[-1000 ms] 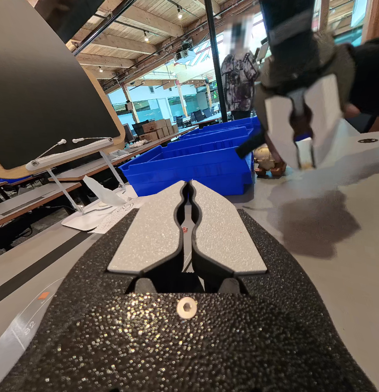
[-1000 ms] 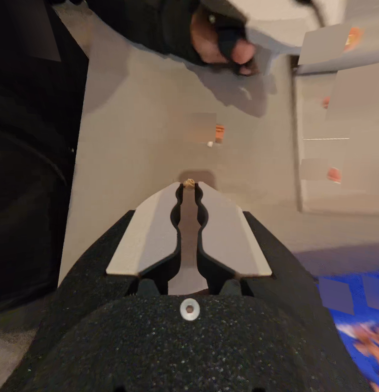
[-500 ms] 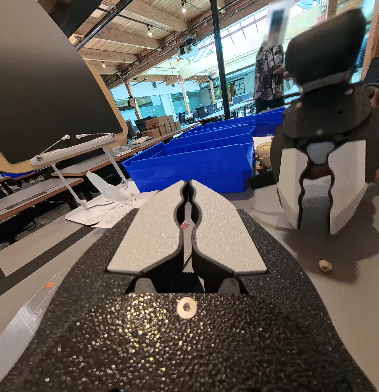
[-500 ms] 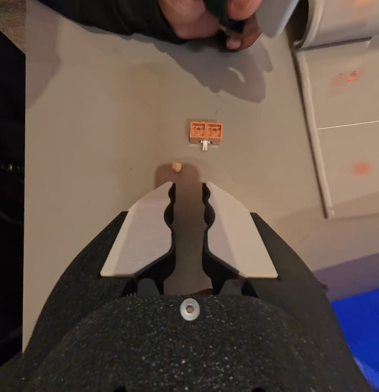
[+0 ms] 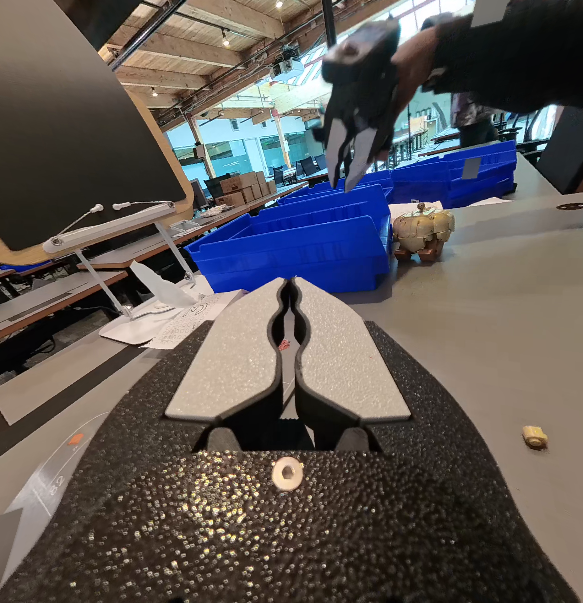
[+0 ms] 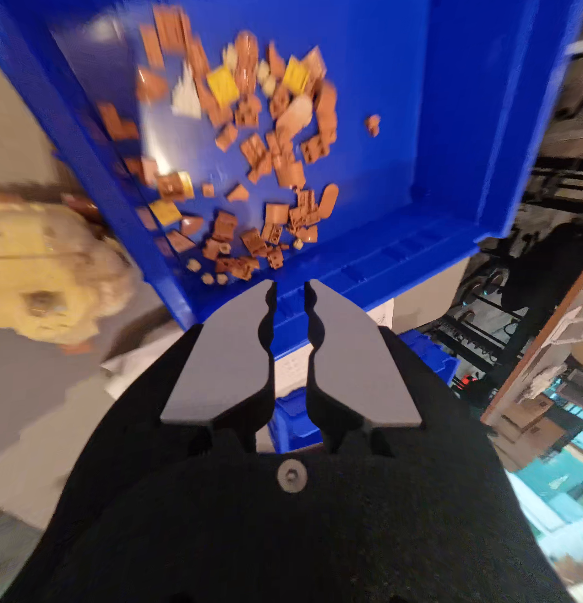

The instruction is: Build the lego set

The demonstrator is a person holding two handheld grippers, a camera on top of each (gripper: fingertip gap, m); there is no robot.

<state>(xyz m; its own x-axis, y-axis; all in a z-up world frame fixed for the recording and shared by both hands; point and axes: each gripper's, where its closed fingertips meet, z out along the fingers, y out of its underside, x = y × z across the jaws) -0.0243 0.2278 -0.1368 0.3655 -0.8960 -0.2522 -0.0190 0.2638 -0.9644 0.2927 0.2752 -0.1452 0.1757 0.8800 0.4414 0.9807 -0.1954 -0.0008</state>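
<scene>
Right wrist view shows the right gripper [image 6: 291,284] above the blue bin [image 6: 447,130] of bricks [image 6: 251,146], fingers slightly apart, holding nothing; left gripper [image 5: 289,280], closed and empty, rests near the bin.

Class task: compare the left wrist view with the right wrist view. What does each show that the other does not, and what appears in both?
Only the left wrist view shows the shut left gripper, a small tan piece on the grey table and a tablet stand. Only the right wrist view shows the orange and yellow bricks inside the bin. Both show the blue bin, the gold round model and the empty, open right gripper.
</scene>
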